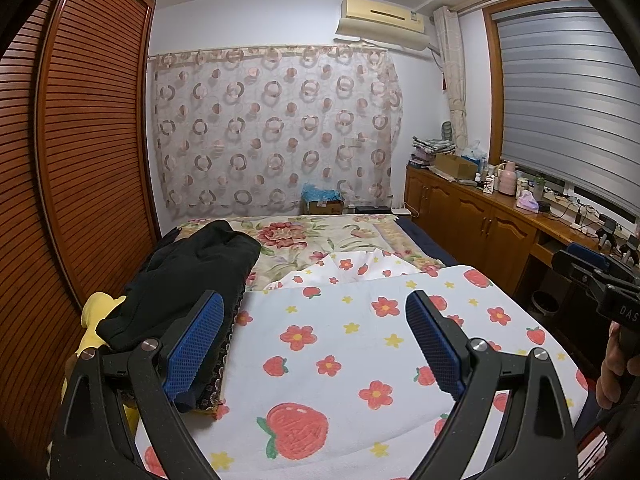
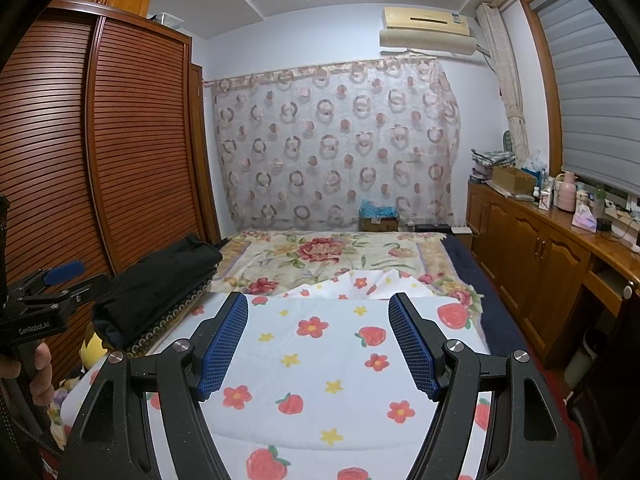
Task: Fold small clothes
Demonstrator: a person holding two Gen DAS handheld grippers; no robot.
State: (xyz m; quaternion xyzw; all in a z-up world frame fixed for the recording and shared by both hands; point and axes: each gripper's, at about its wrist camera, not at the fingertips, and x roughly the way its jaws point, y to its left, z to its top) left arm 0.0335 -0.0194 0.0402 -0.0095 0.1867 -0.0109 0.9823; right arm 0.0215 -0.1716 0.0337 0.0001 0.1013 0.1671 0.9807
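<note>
A heap of black clothes (image 1: 188,280) (image 2: 160,276) lies on the left side of the bed, on top of a dark folded cloth with a patterned edge. A white blanket with strawberries and flowers (image 1: 340,360) (image 2: 320,368) covers the near part of the bed. My left gripper (image 1: 314,300) hovers open over this blanket, its left finger (image 1: 196,344) close beside the black heap. My right gripper (image 2: 318,300) is open too, above the blanket further right, with nothing between its blue pads. A hand (image 2: 40,368) holds the left gripper's handle.
A slatted wooden wardrobe (image 1: 88,140) stands along the left of the bed. Wooden cabinets (image 2: 532,248) with clutter on top run along the right, under a window blind. A floral bedspread (image 1: 320,240) covers the far half, a circle-patterned curtain (image 1: 276,128) behind. Something yellow (image 1: 100,312) lies by the heap.
</note>
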